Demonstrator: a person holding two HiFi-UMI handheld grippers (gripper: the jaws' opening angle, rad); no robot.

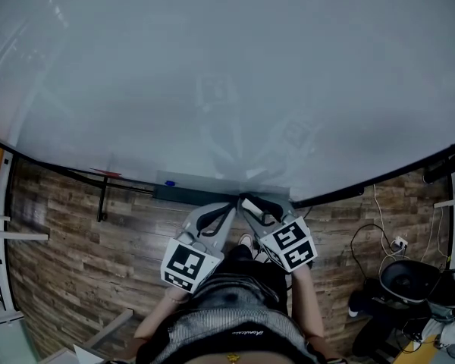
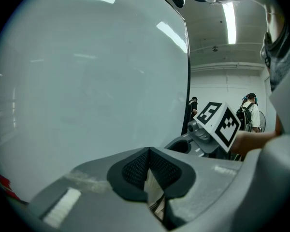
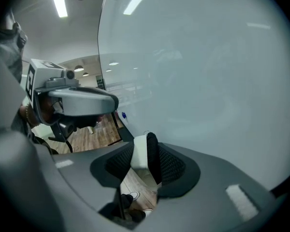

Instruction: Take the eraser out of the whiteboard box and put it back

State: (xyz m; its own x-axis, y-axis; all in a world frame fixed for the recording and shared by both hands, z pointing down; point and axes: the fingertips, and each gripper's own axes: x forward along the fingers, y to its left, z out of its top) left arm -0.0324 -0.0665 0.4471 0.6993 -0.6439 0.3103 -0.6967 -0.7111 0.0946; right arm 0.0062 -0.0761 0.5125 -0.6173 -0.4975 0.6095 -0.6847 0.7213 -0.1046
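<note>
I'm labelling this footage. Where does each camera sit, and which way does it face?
Head view: on the head, steeply down at whiteboard, left gripper, right gripper, torso.
Left gripper view: along its shut fingers, toward the whiteboard.
Right gripper view: along fingers clamping the eraser.
Shared: each gripper view shows the other gripper.

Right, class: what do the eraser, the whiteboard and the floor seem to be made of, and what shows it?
The eraser: smooth white body, probably plastic, with a matte black pad, perhaps felt. The whiteboard: glossy and hard, a coated panel or glass; it shows bright reflections. The floor: matte planks with grain and seams, either wood or laminate.
</note>
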